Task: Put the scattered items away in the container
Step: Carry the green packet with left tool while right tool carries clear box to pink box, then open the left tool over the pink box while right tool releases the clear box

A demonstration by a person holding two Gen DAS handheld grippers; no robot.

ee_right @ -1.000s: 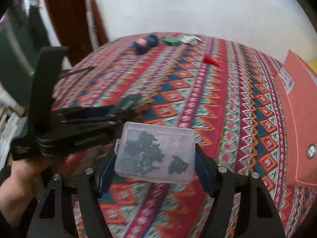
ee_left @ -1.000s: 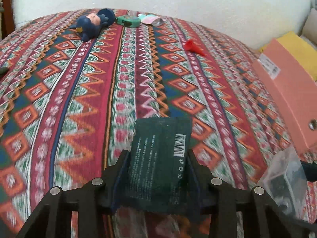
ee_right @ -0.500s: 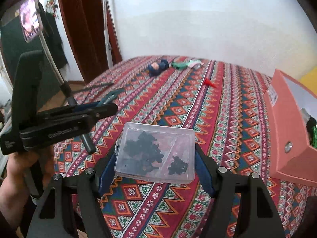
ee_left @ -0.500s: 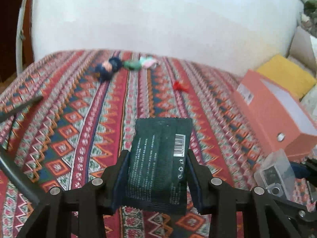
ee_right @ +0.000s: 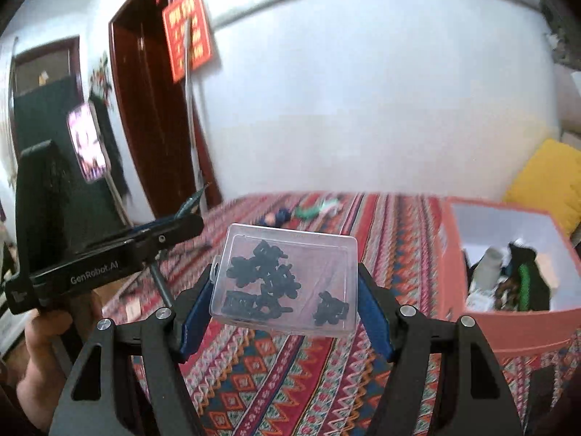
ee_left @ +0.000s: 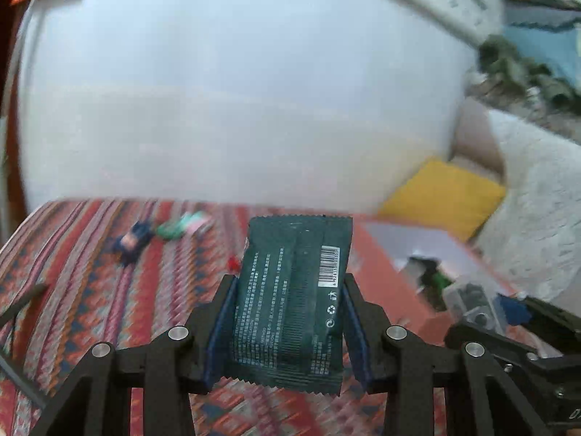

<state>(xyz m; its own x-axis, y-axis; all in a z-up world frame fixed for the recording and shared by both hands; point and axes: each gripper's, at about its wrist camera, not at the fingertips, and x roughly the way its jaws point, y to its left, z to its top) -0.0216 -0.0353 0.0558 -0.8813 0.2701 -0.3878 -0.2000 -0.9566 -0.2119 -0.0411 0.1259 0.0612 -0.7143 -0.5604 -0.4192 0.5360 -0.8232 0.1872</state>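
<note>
My left gripper (ee_left: 288, 312) is closed on one dark green sachet (ee_left: 294, 298), a blue pad pressing each long edge. Its long axis runs straight ahead along my fingers, the barcode end pointing away from me, held in the air above the patterned cloth (ee_left: 90, 290). Far across the cloth lie one dark blue doll (ee_left: 132, 241), one green-and-pink packet (ee_left: 183, 223) beside it, and one small red piece (ee_left: 232, 263), all blurred.

My right gripper (ee_right: 287, 294) is clamped on one clear plastic case (ee_right: 287, 279) of small black parts, gripped by its two short sides, its long side lying crosswise and its lid tilted up toward the lens. To its right stands the one open orange box (ee_right: 508, 323), already holding several items; the case is near it, not inside.
</note>
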